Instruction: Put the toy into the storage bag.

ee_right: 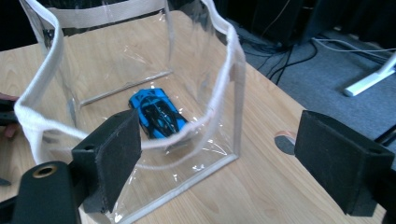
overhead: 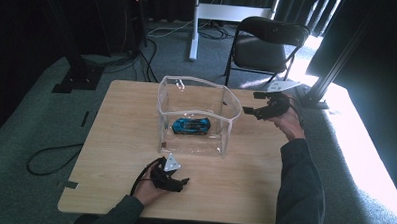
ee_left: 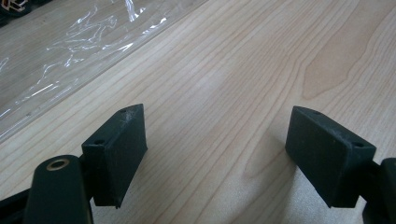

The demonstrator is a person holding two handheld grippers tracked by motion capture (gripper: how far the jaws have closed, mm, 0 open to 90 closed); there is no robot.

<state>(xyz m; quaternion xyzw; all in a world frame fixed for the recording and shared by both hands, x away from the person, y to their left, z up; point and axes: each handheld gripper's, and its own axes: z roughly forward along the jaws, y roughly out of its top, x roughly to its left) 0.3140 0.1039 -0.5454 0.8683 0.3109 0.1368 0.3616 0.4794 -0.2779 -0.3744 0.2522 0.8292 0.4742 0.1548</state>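
Nearest, the left gripper rested low over the near part of the wooden table, its jaws spread apart with nothing but bare wood between them, as the left gripper view showed. Just beyond it stood the clear plastic bag, open at the top and edged with a white rim, its near wall a little way off the left gripper's tips. Inside, on the bag's floor, lay the blue toy car, well apart from both grippers and touched by neither. Its long axis ran left to right across the table, roughly level with the table's near edge; which end was the nose I could not tell from above. Farther and to the right, the right gripper hovered just beside the bag's right wall, pointing left toward it, with its jaws released and wide and nothing held. In the right gripper view the car showed through the bag's rim, beyond the gripper's jaws.
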